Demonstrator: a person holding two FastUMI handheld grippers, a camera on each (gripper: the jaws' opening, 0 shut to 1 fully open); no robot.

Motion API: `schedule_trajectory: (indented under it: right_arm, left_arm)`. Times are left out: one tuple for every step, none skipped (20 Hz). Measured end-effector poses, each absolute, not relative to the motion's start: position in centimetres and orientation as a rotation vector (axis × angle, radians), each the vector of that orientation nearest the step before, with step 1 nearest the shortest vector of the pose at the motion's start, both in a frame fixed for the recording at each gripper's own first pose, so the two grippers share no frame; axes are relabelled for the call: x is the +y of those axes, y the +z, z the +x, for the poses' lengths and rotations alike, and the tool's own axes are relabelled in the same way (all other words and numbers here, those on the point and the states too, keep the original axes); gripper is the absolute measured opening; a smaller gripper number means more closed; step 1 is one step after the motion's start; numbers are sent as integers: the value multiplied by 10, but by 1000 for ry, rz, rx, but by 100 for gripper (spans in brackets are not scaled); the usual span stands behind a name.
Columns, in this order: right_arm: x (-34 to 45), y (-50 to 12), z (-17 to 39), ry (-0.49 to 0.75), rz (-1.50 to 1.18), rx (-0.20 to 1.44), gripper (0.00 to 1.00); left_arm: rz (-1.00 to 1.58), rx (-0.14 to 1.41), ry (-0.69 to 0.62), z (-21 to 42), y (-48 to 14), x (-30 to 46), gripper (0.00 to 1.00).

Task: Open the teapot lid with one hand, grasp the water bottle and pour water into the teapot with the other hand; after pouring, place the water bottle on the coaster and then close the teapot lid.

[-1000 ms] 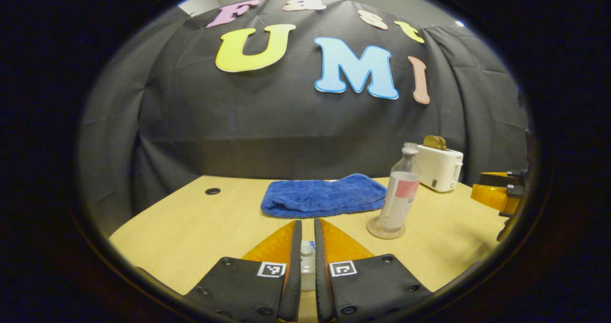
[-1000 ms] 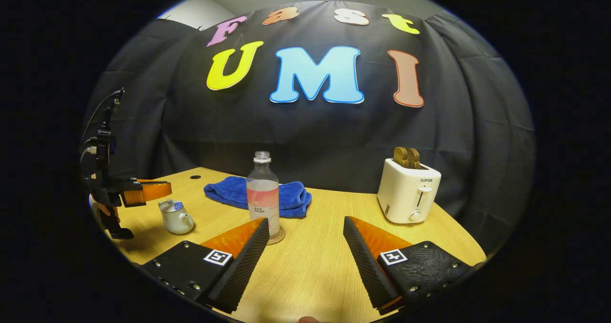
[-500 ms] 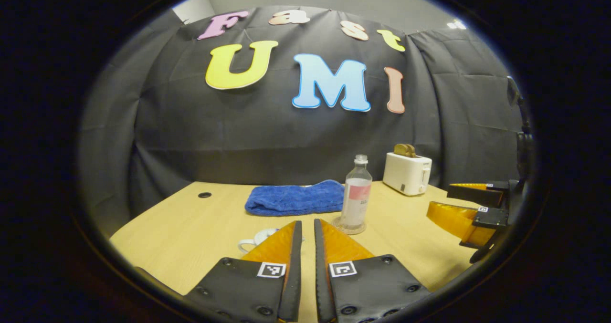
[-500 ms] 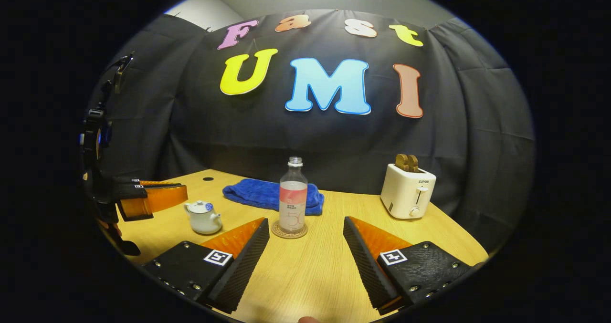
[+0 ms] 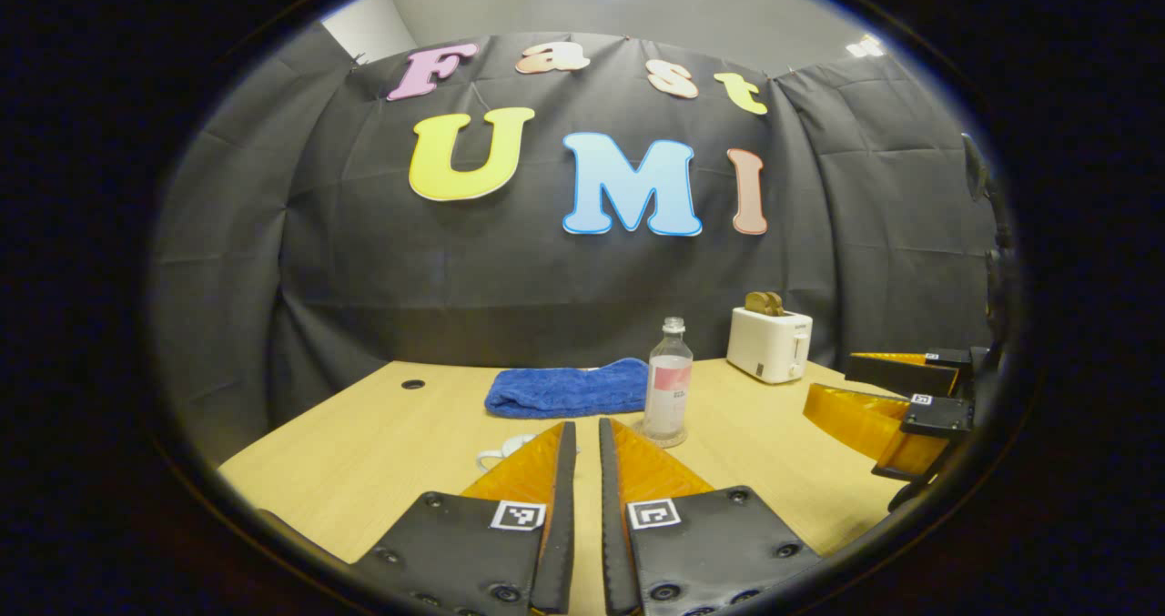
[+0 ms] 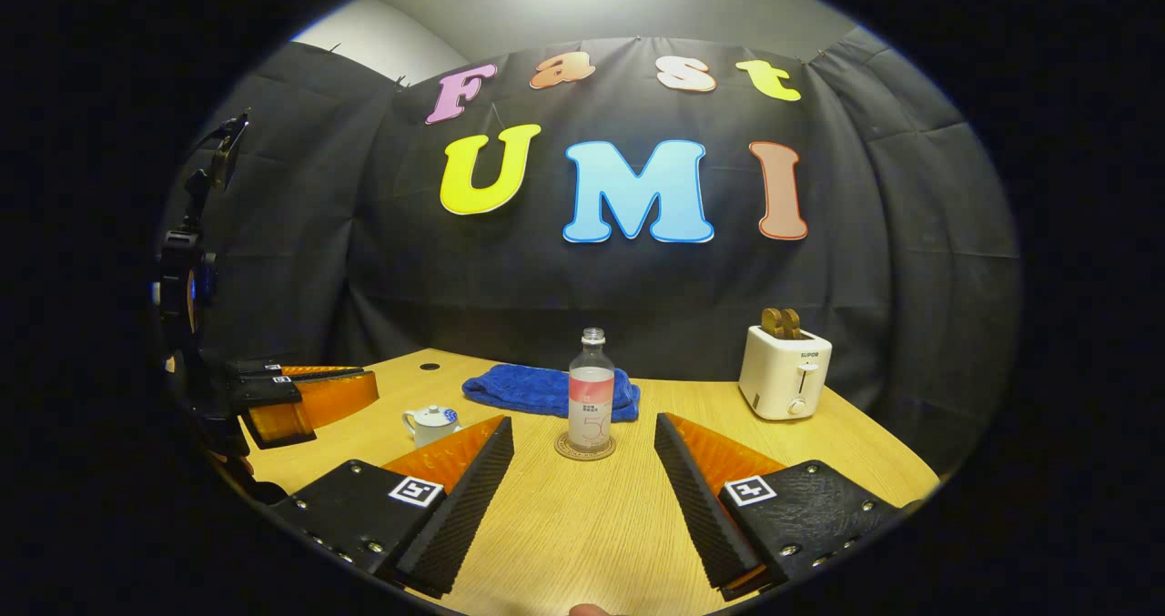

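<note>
The left tool [image 5: 582, 429] sits low at six o'clock in the left gripper view, level, its two fingers [image 5: 560, 507] drawn almost together with only a thin slit between them and nothing gripped. The right tool [image 6: 582, 429] points straight ahead at six o'clock in the right gripper view, fingers [image 6: 464, 498] spread wide and empty. Each tool appears in the other's view: right at three o'clock, left at nine.

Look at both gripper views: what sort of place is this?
Probably a staged recording booth set up like a kitchen: black cloth wall, one wooden table, with a toaster, teapot and water bottle.
</note>
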State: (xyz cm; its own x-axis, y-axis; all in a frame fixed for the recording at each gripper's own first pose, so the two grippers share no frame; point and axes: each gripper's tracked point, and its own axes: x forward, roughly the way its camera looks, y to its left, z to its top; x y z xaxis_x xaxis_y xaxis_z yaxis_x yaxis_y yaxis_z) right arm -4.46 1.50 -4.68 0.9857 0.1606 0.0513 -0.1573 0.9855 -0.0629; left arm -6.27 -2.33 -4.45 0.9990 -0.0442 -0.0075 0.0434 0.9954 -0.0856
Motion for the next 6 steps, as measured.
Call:
schedule_trajectory:
  right_arm:
    - [14,-47,-47,158,-59,-61,96]
    - [14,-46,-48,158,-59,-64,96]
    - [14,-47,-49,158,-59,-65,96]
    - [14,-47,-49,157,-58,-66,96]
    - [14,-48,-49,154,-59,-67,96]
    - [14,-49,-48,151,-64,-69,96]
  left_arm:
    - [-84,6,-43,-65,-44,-24,22]
    - [-82,6,-43,-67,-43,-25,22]
    - [-80,5,-44,-67,-44,-26,22]
    - [-81,7,-46,-67,-45,-28,22]
    - [-83,8,-48,-67,-46,-28,22]
    - [-84,8,-49,-66,-46,-28,22]
